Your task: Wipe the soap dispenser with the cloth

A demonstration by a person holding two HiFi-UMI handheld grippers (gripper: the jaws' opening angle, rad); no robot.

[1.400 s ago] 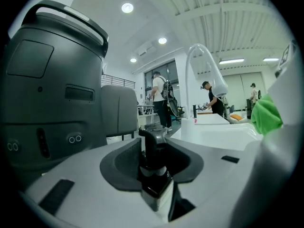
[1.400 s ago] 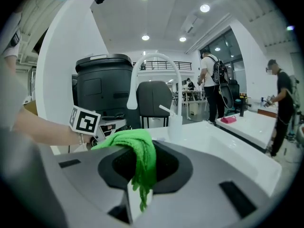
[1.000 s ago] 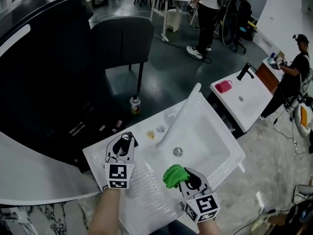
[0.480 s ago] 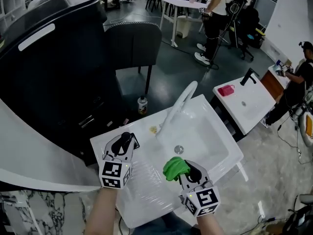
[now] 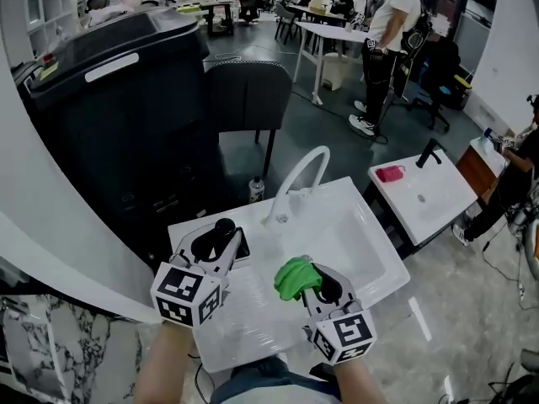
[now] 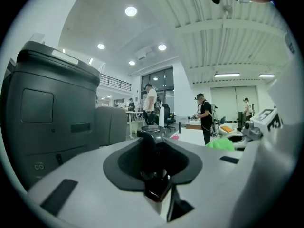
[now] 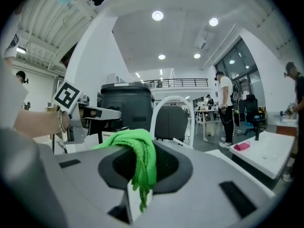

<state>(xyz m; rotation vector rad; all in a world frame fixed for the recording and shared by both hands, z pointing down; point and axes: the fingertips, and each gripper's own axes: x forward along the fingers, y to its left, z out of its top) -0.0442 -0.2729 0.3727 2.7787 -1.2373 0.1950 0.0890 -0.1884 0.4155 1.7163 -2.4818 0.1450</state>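
My left gripper [image 5: 221, 237] is shut on a dark soap dispenser [image 5: 222, 228] and holds it above the left side of the white sink unit [image 5: 253, 310]. In the left gripper view the dispenser [image 6: 151, 146] stands upright between the jaws of that gripper [image 6: 154, 167], pump head on top. My right gripper [image 5: 311, 281] is shut on a green cloth [image 5: 293, 278] over the front of the basin, to the right of the dispenser and apart from it. In the right gripper view the cloth [image 7: 138, 151] hangs bunched from that gripper [image 7: 140, 177], with the left gripper [image 7: 95, 114] at the left.
A white arched faucet [image 5: 296, 175] rises at the back of the basin [image 5: 358, 234]. A big black machine [image 5: 126, 99] and a dark chair [image 5: 248, 91] stand behind. A bottle [image 5: 257, 189] is on the floor. A second sink [image 5: 425, 196] is at the right. People stand far back.
Both grippers have risen toward the camera with their loads, the left one more. The dispenser has come up off the sink top. The cloth stays in the right gripper.
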